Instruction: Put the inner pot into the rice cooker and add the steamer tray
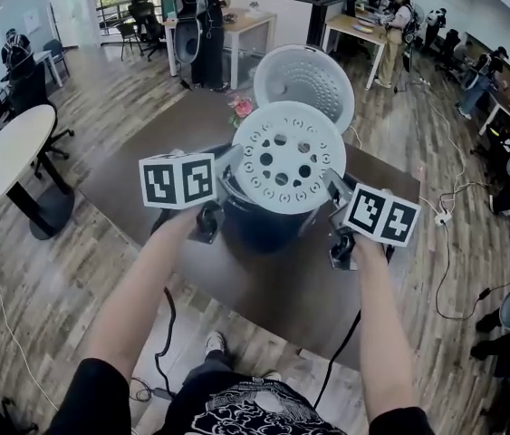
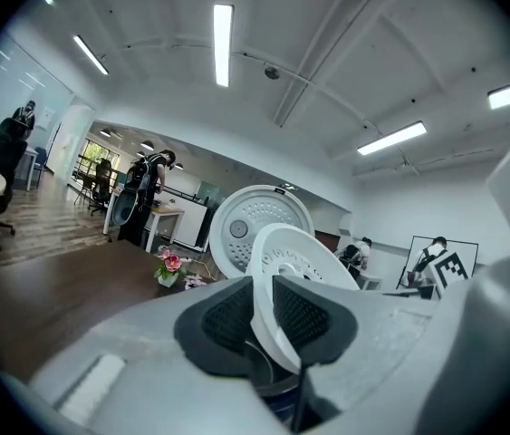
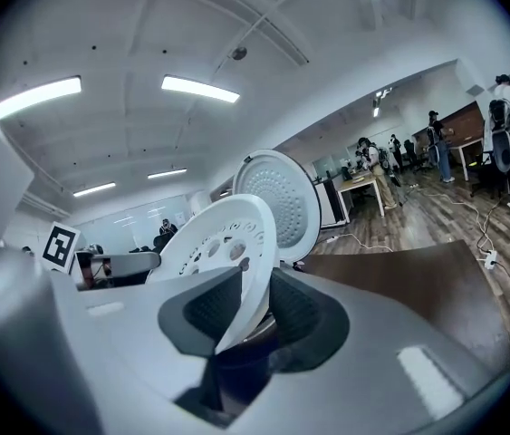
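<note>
Whole steamer tray (image 1: 288, 156): head view only

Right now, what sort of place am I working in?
Probably an open-plan office or lab, not a kitchen: work desks along the far side, office chairs by the windows, and several people standing at stations.

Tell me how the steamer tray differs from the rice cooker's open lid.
The steamer tray has large holes; the lid has fine dots. The tray hangs clamped by the left gripper and right gripper; the lid stands open behind it, untouched. Both are round and white.
</note>
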`<state>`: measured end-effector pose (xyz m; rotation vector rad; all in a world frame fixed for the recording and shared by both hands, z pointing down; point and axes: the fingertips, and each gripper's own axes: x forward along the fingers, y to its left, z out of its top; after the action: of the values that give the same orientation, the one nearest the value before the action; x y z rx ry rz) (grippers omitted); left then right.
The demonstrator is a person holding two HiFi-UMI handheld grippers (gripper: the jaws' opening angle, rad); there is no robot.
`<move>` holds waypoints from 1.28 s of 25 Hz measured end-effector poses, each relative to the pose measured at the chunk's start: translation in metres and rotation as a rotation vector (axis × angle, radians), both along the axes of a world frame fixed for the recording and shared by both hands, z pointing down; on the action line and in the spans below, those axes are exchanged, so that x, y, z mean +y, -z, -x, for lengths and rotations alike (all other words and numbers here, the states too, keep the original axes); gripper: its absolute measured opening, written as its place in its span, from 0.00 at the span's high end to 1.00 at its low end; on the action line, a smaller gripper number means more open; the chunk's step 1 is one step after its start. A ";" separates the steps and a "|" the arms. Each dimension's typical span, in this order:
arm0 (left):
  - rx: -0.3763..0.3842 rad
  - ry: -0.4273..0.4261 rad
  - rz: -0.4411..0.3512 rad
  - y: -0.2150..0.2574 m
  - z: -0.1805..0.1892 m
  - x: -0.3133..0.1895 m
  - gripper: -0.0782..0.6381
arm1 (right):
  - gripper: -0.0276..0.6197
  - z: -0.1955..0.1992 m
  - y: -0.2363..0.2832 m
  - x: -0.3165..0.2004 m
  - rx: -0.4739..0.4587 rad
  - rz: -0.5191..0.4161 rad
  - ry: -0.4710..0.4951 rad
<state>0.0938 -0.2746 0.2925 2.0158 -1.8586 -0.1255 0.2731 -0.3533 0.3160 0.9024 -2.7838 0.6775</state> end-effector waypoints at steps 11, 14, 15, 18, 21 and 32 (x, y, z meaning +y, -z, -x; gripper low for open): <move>0.079 -0.091 0.079 -0.050 0.048 -0.052 0.79 | 0.80 0.039 -0.047 -0.028 0.066 0.100 -0.089; 0.076 -0.121 0.124 -0.061 0.052 -0.062 0.78 | 0.79 0.042 -0.057 -0.033 0.093 0.137 -0.104; 0.075 -0.131 0.138 -0.066 0.053 -0.065 0.78 | 0.79 0.042 -0.061 -0.034 0.105 0.145 -0.110; 0.050 -0.160 0.168 -0.077 0.052 -0.070 0.78 | 0.79 0.040 -0.072 -0.035 0.145 0.148 -0.134; 0.009 -0.186 0.178 -0.082 0.048 -0.076 0.78 | 0.78 0.039 -0.075 -0.037 0.161 0.130 -0.157; -0.090 -0.197 0.197 -0.096 0.050 -0.089 0.77 | 0.73 0.038 -0.080 -0.049 0.176 0.046 -0.194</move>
<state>0.0442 -0.3636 0.3887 2.0799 -1.6407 0.1981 0.2355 -0.4022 0.3958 1.1728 -2.5398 0.6505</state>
